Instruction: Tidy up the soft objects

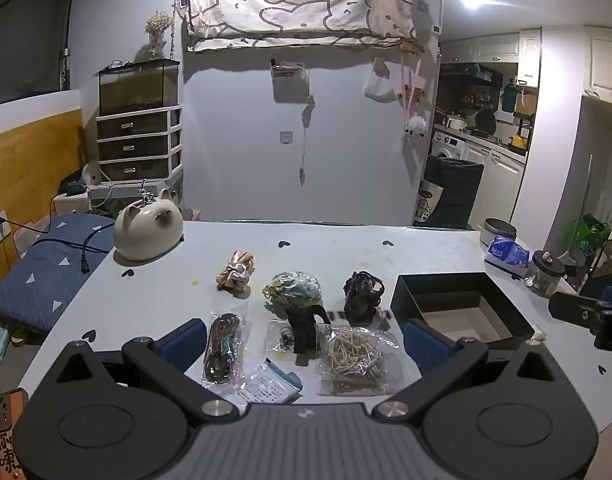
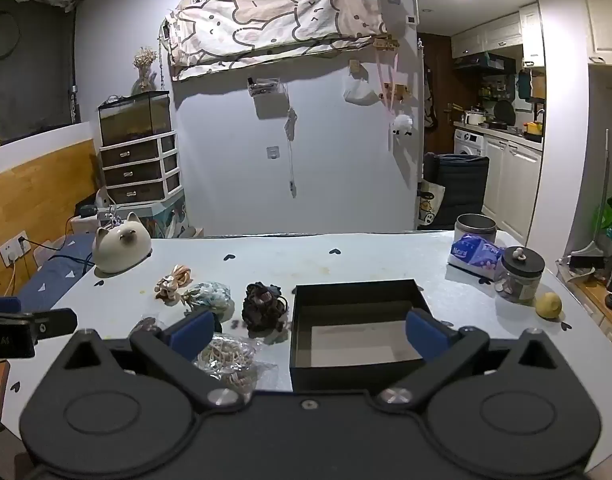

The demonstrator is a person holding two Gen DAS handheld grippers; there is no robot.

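Three scrunchies lie in a row on the white table: a pink one (image 1: pixel 236 271), a pale blue-green one (image 1: pixel 294 287) and a dark one (image 1: pixel 362 294). Nearer to me lie clear bags of hair ties: a dark bag (image 1: pixel 222 346) and a beige bag (image 1: pixel 355 354), with a black hair clip (image 1: pixel 304 326) between them. An open black box (image 1: pixel 461 306) (image 2: pixel 355 326) stands at the right. My left gripper (image 1: pixel 304 340) hangs open above the bags. My right gripper (image 2: pixel 306 330) is open over the box's left side, with nothing held.
A cream cat-shaped pot (image 1: pixel 148 232) sits at the table's far left corner. At the far right stand a metal tin (image 2: pixel 475 228), a tissue pack (image 2: pixel 475 254), a lidded glass jar (image 2: pixel 519 274) and a lemon (image 2: pixel 548 306). A small printed packet (image 1: pixel 270 386) lies near the front edge.
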